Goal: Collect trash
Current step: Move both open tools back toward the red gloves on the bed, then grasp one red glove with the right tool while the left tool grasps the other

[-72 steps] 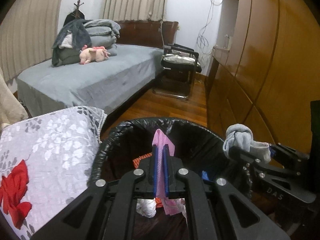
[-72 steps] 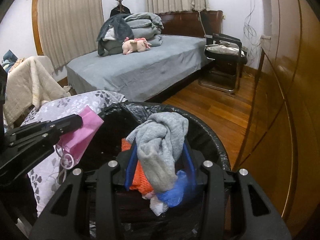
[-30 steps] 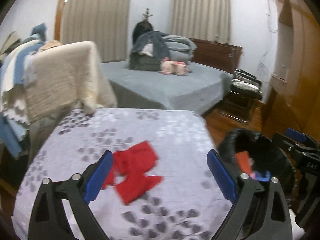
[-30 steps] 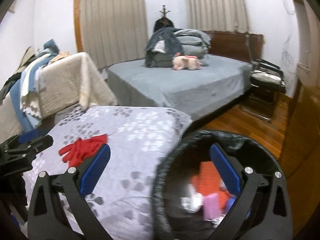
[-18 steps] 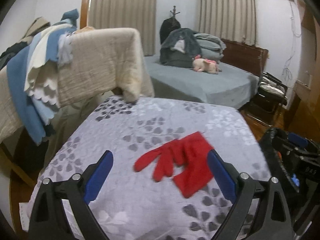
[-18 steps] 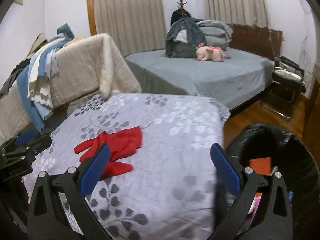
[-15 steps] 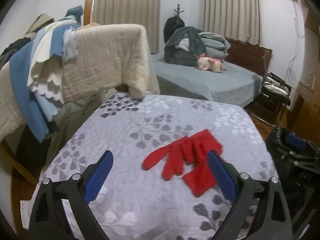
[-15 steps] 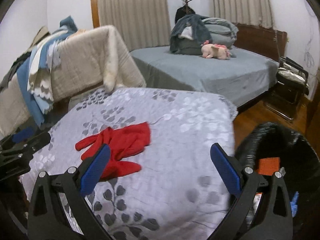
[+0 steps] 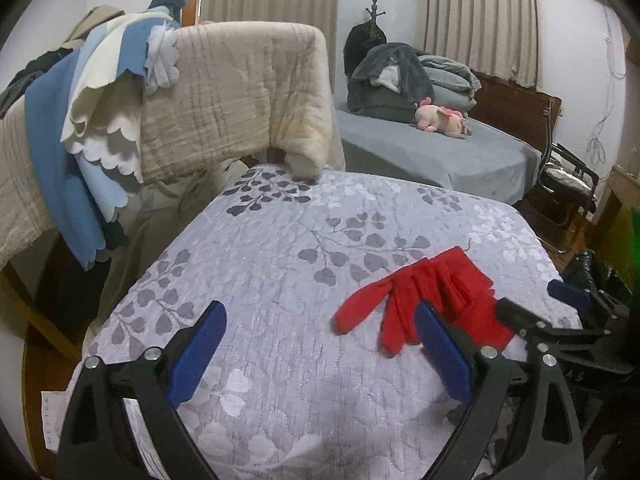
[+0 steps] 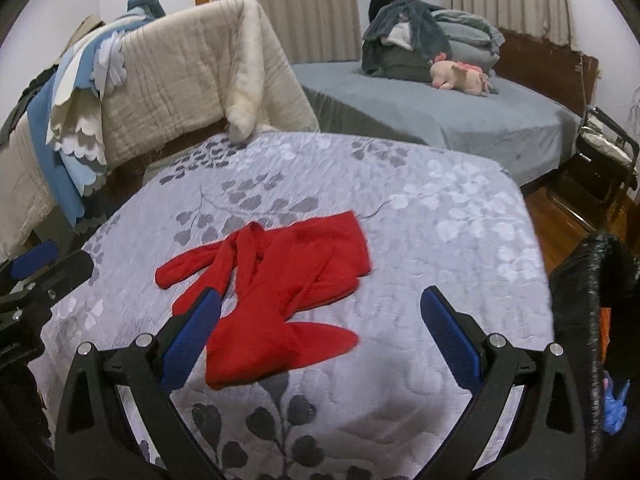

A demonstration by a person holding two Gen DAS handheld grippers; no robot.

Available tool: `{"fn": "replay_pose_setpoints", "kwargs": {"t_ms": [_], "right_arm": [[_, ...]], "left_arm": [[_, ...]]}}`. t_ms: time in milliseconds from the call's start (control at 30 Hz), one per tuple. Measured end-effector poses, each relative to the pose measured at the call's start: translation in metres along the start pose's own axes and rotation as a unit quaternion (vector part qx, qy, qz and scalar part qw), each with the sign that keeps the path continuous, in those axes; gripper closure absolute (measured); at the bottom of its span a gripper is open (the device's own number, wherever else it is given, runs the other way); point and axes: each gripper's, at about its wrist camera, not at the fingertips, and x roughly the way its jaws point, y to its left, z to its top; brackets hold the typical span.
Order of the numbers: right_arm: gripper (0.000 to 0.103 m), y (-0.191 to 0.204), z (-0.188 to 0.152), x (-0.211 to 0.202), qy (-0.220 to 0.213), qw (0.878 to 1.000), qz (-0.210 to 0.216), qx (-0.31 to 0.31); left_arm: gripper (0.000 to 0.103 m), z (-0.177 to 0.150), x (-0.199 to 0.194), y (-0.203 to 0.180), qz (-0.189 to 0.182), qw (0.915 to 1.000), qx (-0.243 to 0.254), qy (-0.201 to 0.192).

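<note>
Gloves (image 9: 432,300), red, lie crumpled on the grey leaf-print cover (image 9: 280,248) in the left wrist view, ahead and to the right of the left gripper (image 9: 320,344); the blue pad of its right finger overlaps their near edge in the picture, contact not discernible. Left gripper jaws stand wide apart, nothing between them but bare cover. Further right of it, the right gripper (image 9: 568,304) shows from the side, near the gloves, its jaw state unreadable from this angle. Beyond that, at the far right edge, a sliver of the black-lined trash bin (image 9: 600,272) is visible. Ahead and left of the left gripper, a beige blanket (image 9: 240,92) hangs over a rail with blue and white cloths; far ahead, a bed (image 9: 460,152) with a pink plush toy (image 9: 440,120). In the right wrist view, the right gripper (image 10: 320,320) has its jaws wide apart and holds nothing; the gloves (image 10: 280,284) lie directly ahead, between the two fingers and toward the left one, whose blue pad overlaps a glove finger in the picture. The trash bin (image 10: 580,280) stands to the right of the gripper, beside the cover's edge, with orange and blue scraps showing inside. The left gripper (image 10: 36,276) sits at the far left, over the cover's edge.
</note>
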Motion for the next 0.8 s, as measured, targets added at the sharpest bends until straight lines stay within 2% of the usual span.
{"fn": "replay_pose_setpoints", "kwargs": {"t_ms": [233, 333, 400, 500, 567, 667, 800], "right_arm": [[0.008, 0.016, -0.008, 0.021, 0.039, 0.999, 0.010, -0.016], [0.027, 0.023, -0.013, 0.031, 0.064, 0.997, 0.024, -0.023], [0.033, 0.025, -0.017, 0.035, 0.077, 0.996, 0.034, -0.022], [0.051, 0.028, -0.019, 0.034, 0.077, 0.996, 0.041, -0.028], [0.069, 0.027, -0.019, 0.033, 0.077, 0.996, 0.043, -0.029], [0.088, 0.024, -0.018, 0.031, 0.078, 0.995, 0.048, -0.032], [0.092, 0.014, -0.016, 0.024, 0.073, 0.995, 0.055, -0.026]], "left_arm": [[0.010, -0.001, 0.007, 0.011, 0.000, 1.0000, -0.007, 0.004], [0.010, -0.001, 0.009, 0.014, 0.001, 0.9999, -0.011, 0.005], [0.010, -0.001, 0.009, 0.016, 0.002, 0.9999, -0.014, 0.006], [0.010, -0.001, 0.009, 0.019, 0.003, 0.9998, -0.018, 0.006], [0.010, -0.001, 0.009, 0.019, 0.003, 0.9998, -0.019, 0.005], [0.010, 0.000, 0.008, 0.018, 0.002, 0.9998, -0.020, 0.006], [0.010, 0.001, 0.006, 0.011, -0.001, 0.9999, -0.014, 0.005]]}}
